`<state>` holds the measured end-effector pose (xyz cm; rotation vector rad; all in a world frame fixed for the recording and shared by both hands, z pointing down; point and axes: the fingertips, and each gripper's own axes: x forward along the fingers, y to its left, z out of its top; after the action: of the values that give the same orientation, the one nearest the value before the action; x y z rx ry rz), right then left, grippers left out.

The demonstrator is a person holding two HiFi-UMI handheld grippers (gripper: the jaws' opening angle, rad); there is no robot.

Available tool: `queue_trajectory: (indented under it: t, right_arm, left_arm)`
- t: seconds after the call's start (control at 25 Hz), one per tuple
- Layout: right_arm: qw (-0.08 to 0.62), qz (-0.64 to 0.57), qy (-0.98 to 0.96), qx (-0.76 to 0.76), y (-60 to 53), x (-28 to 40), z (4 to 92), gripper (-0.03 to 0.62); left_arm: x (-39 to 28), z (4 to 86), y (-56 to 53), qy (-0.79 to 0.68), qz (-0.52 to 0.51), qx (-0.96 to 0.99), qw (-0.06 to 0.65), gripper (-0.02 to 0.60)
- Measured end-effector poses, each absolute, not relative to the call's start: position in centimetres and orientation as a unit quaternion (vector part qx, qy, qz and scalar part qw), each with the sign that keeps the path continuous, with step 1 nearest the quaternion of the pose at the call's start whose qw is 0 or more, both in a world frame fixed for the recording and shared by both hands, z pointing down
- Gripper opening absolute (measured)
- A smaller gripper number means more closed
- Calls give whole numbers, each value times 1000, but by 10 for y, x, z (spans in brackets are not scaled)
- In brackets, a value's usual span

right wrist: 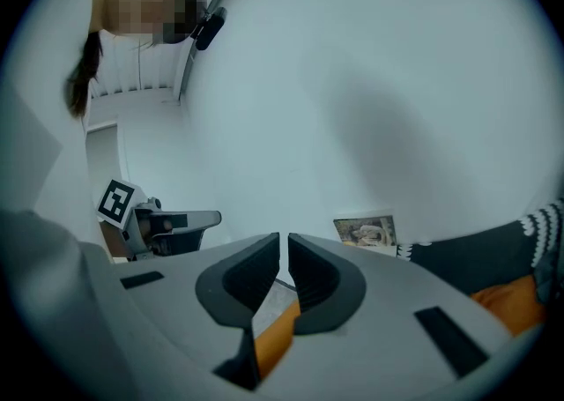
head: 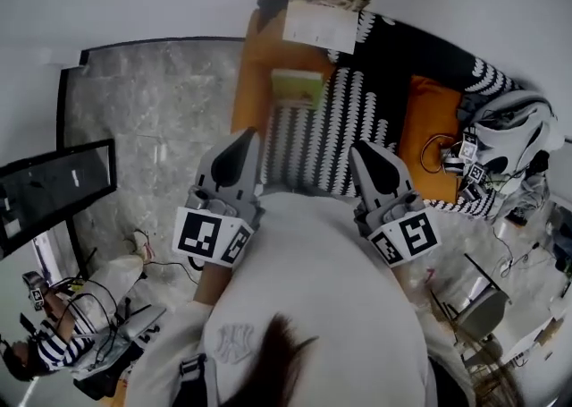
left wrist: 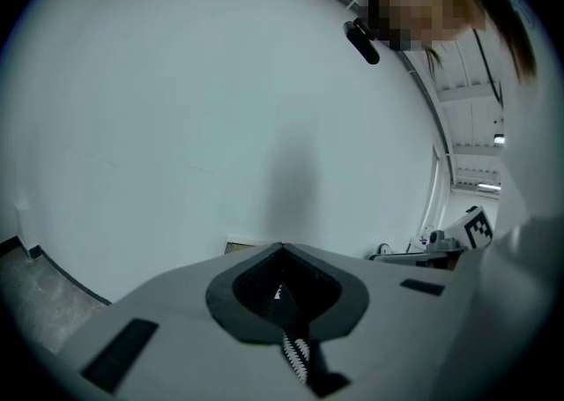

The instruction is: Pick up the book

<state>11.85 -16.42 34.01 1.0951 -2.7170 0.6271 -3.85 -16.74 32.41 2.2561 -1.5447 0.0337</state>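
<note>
Head view: my left gripper (head: 243,141) and right gripper (head: 365,153) both have jaws together, empty, over the near edge of the patterned blanket (head: 350,110). The book (head: 323,13) stands upright at the blanket's far end.

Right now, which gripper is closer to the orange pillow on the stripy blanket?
Right. The right gripper is just left of the orange pillow; the left gripper is farther left.

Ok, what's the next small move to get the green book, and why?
Probably open the left gripper and ease it toward the green book: its jaws are together and empty, and the book lies untouched on the sofa just ahead.
</note>
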Motion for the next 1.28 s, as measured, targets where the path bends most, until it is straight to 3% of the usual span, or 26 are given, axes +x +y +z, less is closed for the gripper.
queue_trajectory:
  t: [0.4, 1.28]
  right_arm:
    - [71, 171, -883, 432, -180, 116, 335, 46]
    - [75, 176, -867, 460, -127, 109, 341, 46]
  left_arm:
    - [-95, 318, -208, -553, -10, 813, 182, 9]
    - [-81, 333, -163, -500, 4, 842, 203, 9]
